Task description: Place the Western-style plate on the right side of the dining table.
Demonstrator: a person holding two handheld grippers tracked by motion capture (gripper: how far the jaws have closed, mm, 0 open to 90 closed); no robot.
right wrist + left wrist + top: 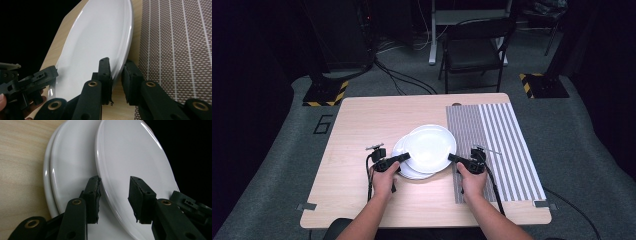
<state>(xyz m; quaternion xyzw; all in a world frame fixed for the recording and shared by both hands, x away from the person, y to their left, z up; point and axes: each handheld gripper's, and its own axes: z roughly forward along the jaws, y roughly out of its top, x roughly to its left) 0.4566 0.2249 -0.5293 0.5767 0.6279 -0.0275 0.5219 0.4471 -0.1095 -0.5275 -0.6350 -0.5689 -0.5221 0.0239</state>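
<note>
A white top plate (429, 145) lies shifted right over two other white plates (403, 170) at mid-table. My left gripper (406, 156) is at its left rim. In the left gripper view the jaws (114, 180) stand apart with the top plate's (130, 152) rim between them, the pads not clamped on it; the lower plates (70, 157) show to the left. My right gripper (451, 158) holds the right rim. In the right gripper view its jaws (116, 61) are shut on the thin edge of the plate (100, 37).
A grey striped placemat (497, 145) covers the right part of the wooden table (362, 130), just right of the plates, also seen as the placemat (175, 50) beside my right jaws. A dark chair (474, 50) stands beyond the far edge.
</note>
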